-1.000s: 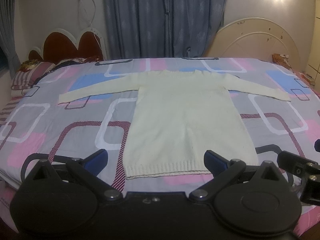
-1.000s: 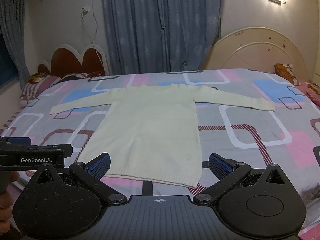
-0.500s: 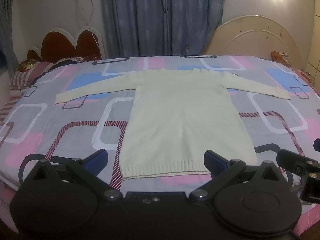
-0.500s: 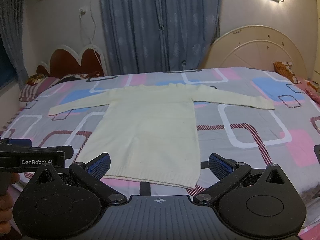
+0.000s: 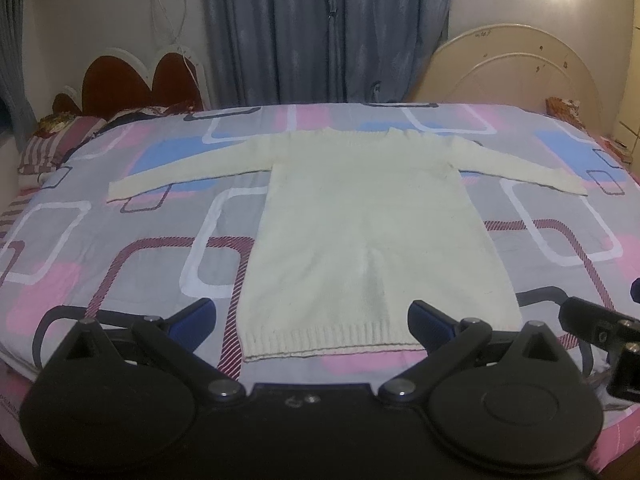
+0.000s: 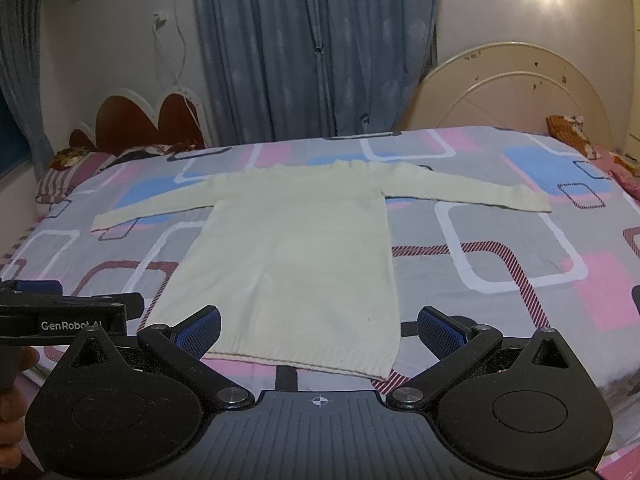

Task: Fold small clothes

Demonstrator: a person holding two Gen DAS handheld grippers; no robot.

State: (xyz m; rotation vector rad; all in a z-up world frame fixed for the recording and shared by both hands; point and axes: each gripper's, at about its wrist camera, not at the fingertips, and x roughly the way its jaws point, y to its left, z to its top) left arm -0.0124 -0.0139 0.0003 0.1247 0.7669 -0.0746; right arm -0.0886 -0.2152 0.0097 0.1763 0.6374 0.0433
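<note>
A cream knitted sweater (image 5: 360, 216) lies flat on the bed with both sleeves spread out to the sides and its ribbed hem nearest me. It also shows in the right wrist view (image 6: 296, 256). My left gripper (image 5: 312, 316) is open and empty, hovering just in front of the hem. My right gripper (image 6: 320, 326) is open and empty, also in front of the hem, toward its right half. The left gripper's body (image 6: 68, 314) shows at the left of the right wrist view.
The bed (image 5: 100, 248) has a grey sheet with pink, blue and white rectangles. Pillows (image 5: 48, 144) lie at the far left by a red headboard (image 5: 136, 80). A cream headboard (image 5: 516, 68) and blue curtains (image 5: 328, 28) stand behind.
Both grippers have drifted slightly; the sweater sits a little lower and nearer in the views. Nothing was grasped and the sweater has not moved.
</note>
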